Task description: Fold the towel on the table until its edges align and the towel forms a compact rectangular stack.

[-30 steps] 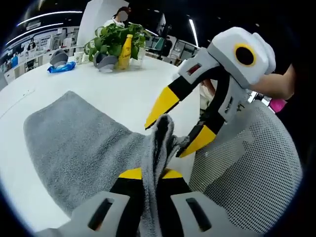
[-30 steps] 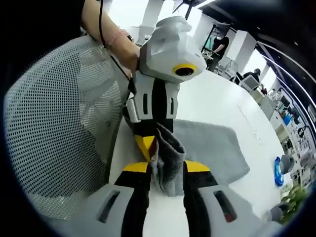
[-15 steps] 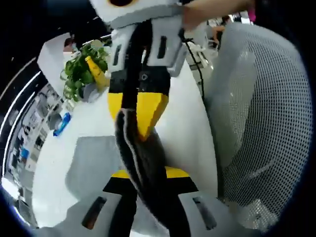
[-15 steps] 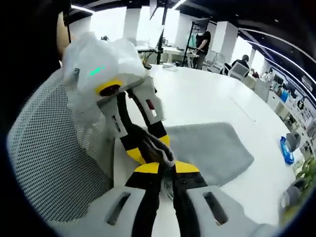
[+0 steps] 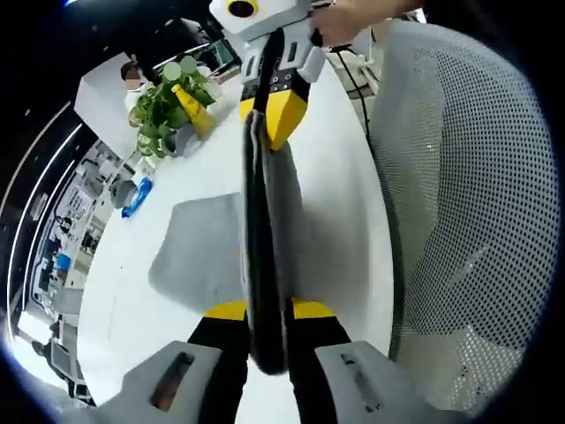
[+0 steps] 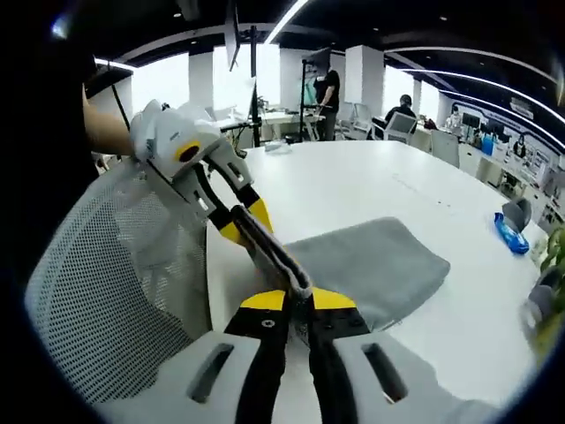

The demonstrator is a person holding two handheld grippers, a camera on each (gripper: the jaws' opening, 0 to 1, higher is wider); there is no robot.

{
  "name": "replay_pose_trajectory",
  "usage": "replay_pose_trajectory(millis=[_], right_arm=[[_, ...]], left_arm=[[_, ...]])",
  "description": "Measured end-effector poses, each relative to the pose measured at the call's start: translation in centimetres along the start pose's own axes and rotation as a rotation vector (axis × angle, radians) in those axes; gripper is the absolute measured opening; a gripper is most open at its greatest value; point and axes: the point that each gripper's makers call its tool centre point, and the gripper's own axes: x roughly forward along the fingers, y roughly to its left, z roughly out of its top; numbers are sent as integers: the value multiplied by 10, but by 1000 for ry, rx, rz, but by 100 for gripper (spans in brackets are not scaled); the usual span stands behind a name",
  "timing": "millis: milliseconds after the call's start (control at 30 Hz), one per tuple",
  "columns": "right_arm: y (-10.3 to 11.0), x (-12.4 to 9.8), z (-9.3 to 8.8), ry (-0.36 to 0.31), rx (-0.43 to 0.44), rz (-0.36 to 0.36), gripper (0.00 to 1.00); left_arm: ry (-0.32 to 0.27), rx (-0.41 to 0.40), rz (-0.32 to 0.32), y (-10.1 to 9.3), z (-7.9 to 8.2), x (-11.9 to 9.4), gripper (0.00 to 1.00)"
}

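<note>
A grey towel [image 5: 207, 252] lies partly on the white table [image 5: 132, 291], one edge lifted and pulled taut between both grippers. In the left gripper view my left gripper [image 5: 263, 311] is shut on one end of that edge, and the right gripper [image 5: 275, 119] holds the far end at the top. In the right gripper view my right gripper [image 6: 297, 300] is shut on the towel [image 6: 375, 265], and the stretched edge runs up left to the left gripper [image 6: 240, 221], held by a person's hand. The rest of the towel drapes flat toward the table's middle.
A white mesh chair back [image 5: 450, 221] stands close against the table's near edge, also seen as the chair back [image 6: 106, 291]. At the table's far side are a potted plant [image 5: 159, 99], a yellow bottle [image 5: 191, 104] and a blue item [image 5: 138, 196]. People stand in the background.
The two grippers have drawn apart, so the bunched towel corner between them is now a long taut edge. Both views have tilted and swung.
</note>
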Motion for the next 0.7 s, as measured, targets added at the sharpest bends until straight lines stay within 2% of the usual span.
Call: replay_pose_trajectory(millis=[67, 133, 200, 233, 267, 400, 467, 500, 533, 600, 700], right_arm=[[-2, -2, 0, -19, 30, -7, 5], [-3, -3, 0, -21, 36, -6, 5], [-4, -4, -2, -16, 43, -9, 5], [-5, -5, -4, -19, 50, -12, 5], [-7, -6, -5, -26, 69, -18, 5], [-8, -10, -7, -56, 125, -13, 5], [-11, -13, -10, -56, 135, -22, 5], [-11, -15, -10, -64, 151, -20, 5], [-10, -16, -9, -79, 171, -11, 5], [-12, -18, -11, -85, 190, -11, 5], [-15, -21, -13, -104, 237, -12, 5]], left_arm=[[3, -24, 9, 2, -4, -5, 15], [-59, -66, 6, 0, 2, -7, 12], [-48, -68, 15, 3, -2, -7, 13], [-53, -122, 29, 6, -3, -8, 13], [-74, -177, 20, 6, -2, -10, 13], [-160, -239, 12, 12, 4, -17, 11], [-221, -307, -13, 12, 9, -21, 10], [-250, -367, -17, 15, 11, -22, 9], [-264, -392, -21, 16, 12, -23, 8], [-278, -380, -28, 18, 14, -24, 8], [-341, -463, -68, 16, 22, -27, 7]])
